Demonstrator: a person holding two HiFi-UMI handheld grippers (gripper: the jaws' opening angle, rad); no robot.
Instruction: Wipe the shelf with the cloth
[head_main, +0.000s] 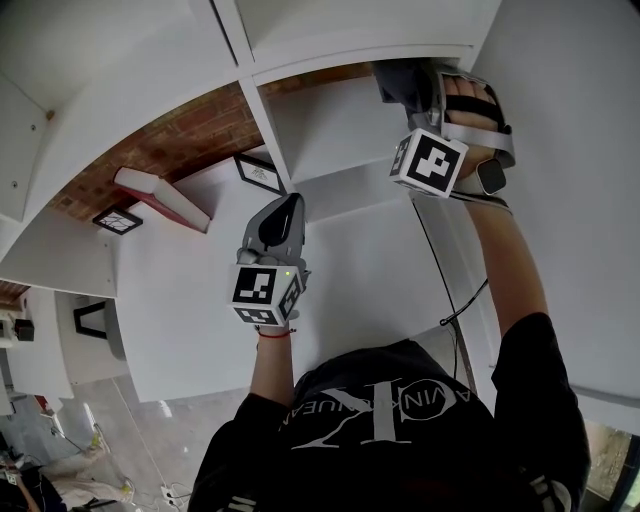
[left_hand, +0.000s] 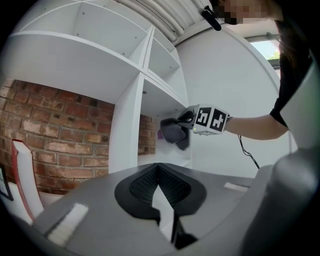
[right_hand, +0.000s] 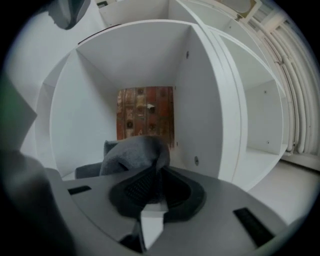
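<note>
White shelf (right_hand: 135, 65) is facing the right gripper (right_hand: 159, 169), jaws clenching the cloth (right_hand: 132, 152) for wiping; left gripper (left_hand: 159, 169) is idling, jaws closed, empty.

Cloth (right_hand: 132, 155) in right compartment of shelf (right_hand: 202, 95)

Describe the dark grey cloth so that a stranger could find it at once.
Look at the white shelf unit against the red brick wall. In its right-hand compartment, the right gripper pinches the dark grey crumpled cloth. It is the only soft fabric there; to its left are only a stiff red-edged book and black-framed pictures.
</note>
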